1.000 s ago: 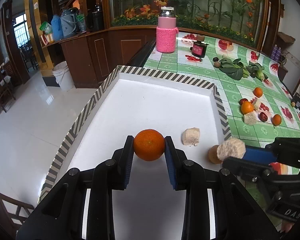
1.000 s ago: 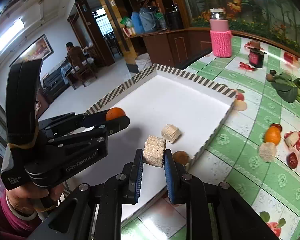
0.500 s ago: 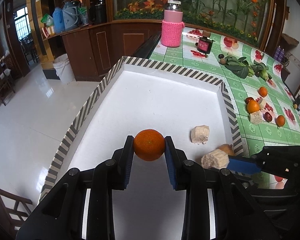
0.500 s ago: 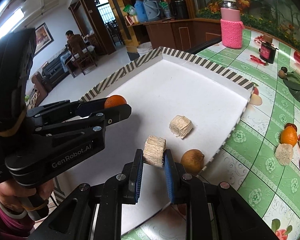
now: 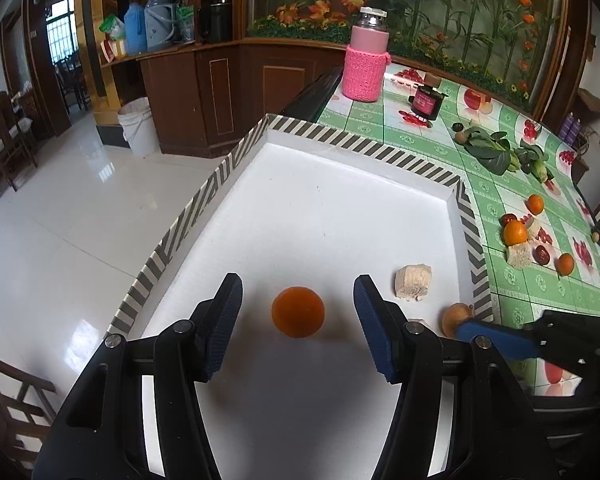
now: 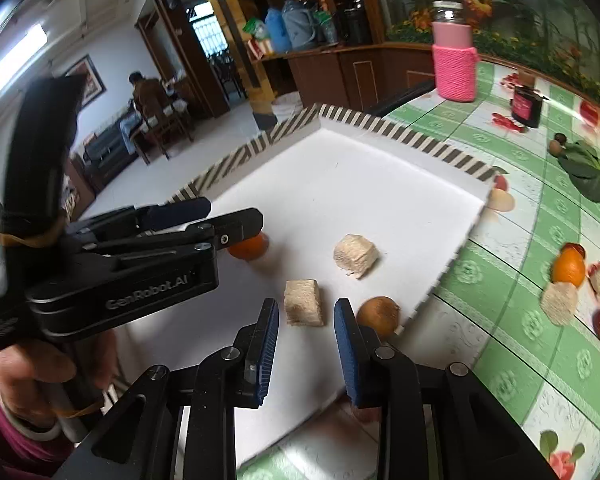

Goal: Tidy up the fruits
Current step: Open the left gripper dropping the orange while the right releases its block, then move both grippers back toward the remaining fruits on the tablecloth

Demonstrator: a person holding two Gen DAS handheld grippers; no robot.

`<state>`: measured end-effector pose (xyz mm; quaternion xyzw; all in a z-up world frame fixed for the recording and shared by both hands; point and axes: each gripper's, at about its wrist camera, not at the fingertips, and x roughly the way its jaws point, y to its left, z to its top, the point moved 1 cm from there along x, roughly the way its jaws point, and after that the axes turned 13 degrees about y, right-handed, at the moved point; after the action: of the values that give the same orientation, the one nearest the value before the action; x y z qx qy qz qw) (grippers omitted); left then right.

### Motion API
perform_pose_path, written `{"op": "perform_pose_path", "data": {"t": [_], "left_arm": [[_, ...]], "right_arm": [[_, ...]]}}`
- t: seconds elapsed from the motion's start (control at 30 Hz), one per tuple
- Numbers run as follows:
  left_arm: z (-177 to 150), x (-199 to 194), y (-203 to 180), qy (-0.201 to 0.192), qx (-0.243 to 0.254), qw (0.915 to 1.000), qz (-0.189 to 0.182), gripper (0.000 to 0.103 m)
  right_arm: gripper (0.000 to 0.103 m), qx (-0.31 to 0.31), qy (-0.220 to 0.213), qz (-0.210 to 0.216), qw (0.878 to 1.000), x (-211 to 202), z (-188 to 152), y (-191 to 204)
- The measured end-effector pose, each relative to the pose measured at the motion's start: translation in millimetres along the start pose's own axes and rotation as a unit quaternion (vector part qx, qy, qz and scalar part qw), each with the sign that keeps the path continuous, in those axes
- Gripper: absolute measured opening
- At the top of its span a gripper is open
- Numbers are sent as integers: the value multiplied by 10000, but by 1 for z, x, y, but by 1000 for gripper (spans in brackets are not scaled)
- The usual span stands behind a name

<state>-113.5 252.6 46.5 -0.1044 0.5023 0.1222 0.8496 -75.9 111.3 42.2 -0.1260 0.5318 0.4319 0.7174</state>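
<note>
Left gripper (image 5: 298, 312) and right gripper (image 6: 306, 318) have just been opening — orange (image 5: 298, 311) and beige block (image 6: 303, 307) released in tray (image 5: 340, 208); several fruits (image 5: 515, 233) remain on the tablecloth.

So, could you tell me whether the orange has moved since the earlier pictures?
Yes. The orange, gripped before, now lies on the white tray between the open left hand-held gripper pads, which have just been opening.

The left gripper (image 5: 298, 326) had just opened around an orange (image 5: 298, 312) lying free on the white tray (image 5: 320, 208); a tan block (image 5: 413, 282) sat right.
</note>
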Motion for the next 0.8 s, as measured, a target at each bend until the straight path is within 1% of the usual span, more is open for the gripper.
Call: {"op": "perform_pose_path", "data": {"t": [0.17, 0.27, 0.47, 0.57, 0.8], "left_arm": [[-1, -10, -12, -130, 51, 9999, -81, 58], [-2, -17, -27, -238, 208, 9994, -114, 58], [-3, -24, -57, -360, 387, 9983, -263, 58], [-5, -23, -75, -348, 518, 9974, -349, 58], [-10, -22, -116, -290, 881, 9945, -489, 58]], "right_arm": [[27, 221, -173, -115, 9995, -22, -11, -13], [28, 369, -267, -163, 9988, -35, -19, -23], [28, 718, -466, -442, 9953, -60, -40, -47], [28, 934, -531, -494, 9930, -70, -53, -61], [28, 1310, -668, -774, 9861, -91, -77, -91]]}}
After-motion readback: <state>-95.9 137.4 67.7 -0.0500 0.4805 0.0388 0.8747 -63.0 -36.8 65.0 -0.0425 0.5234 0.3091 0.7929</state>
